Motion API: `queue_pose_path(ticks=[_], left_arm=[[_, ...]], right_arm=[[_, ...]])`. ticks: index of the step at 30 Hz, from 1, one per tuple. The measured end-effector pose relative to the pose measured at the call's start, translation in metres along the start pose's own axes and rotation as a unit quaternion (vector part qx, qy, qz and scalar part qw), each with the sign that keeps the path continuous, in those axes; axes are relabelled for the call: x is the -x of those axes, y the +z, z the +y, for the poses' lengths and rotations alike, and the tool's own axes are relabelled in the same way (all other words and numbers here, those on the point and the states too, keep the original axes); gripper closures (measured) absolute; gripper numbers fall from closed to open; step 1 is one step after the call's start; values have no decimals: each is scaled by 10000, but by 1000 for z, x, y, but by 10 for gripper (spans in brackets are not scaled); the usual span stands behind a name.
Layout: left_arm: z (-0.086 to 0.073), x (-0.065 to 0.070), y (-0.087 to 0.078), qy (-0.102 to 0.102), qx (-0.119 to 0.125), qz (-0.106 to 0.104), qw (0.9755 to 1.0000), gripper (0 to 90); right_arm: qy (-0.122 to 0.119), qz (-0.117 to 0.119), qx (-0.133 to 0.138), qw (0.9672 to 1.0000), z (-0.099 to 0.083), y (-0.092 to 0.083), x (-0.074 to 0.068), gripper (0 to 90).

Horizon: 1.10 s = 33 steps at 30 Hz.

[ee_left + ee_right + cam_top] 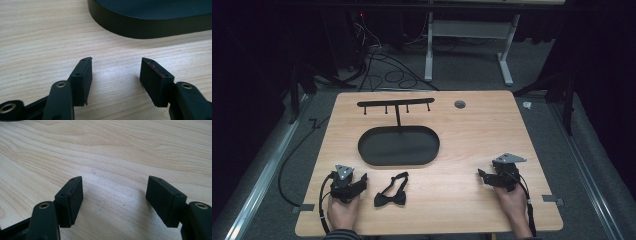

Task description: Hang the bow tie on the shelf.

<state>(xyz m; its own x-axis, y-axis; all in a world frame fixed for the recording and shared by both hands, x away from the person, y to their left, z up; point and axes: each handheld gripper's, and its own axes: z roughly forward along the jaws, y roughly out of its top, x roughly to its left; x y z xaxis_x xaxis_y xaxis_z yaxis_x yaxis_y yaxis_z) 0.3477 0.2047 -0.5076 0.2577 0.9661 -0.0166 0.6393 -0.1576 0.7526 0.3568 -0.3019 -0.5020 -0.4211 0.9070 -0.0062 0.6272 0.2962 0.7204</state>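
A black bow tie (392, 194) lies flat on the wooden table (472, 135) near the front, with its strap curling up toward the back. My left gripper (362, 179) rests on the table just left of the bow tie, open, with bare wood between its jaws (116, 62). My right gripper (482, 176) sits at the front right, also open and holding nothing (115, 180). A black oval tray (398, 145) with a T-shaped hanger bar (395, 103) stands at the middle back; its dark rim (150, 27) looms ahead in the left gripper view.
A round grey cable grommet (460, 104) is set in the table's back edge. Cables and a white desk frame (469, 42) lie on the floor beyond the table. Wide bare wood lies between the tray and my right gripper.
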Motion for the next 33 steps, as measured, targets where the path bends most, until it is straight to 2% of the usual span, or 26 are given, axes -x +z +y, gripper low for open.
queue_pose_path(ticks=[20, 33], left_arm=[[0, 0, 0, -8, -4, -30, 10000, 417], [0, -2, -2, -64, -24, 47, 10000, 466]], right_arm=[[-2, -2, 8, 10000, 0, 0, 0, 314], [5, -1, 4, 10000, 0, 0, 0, 314]])
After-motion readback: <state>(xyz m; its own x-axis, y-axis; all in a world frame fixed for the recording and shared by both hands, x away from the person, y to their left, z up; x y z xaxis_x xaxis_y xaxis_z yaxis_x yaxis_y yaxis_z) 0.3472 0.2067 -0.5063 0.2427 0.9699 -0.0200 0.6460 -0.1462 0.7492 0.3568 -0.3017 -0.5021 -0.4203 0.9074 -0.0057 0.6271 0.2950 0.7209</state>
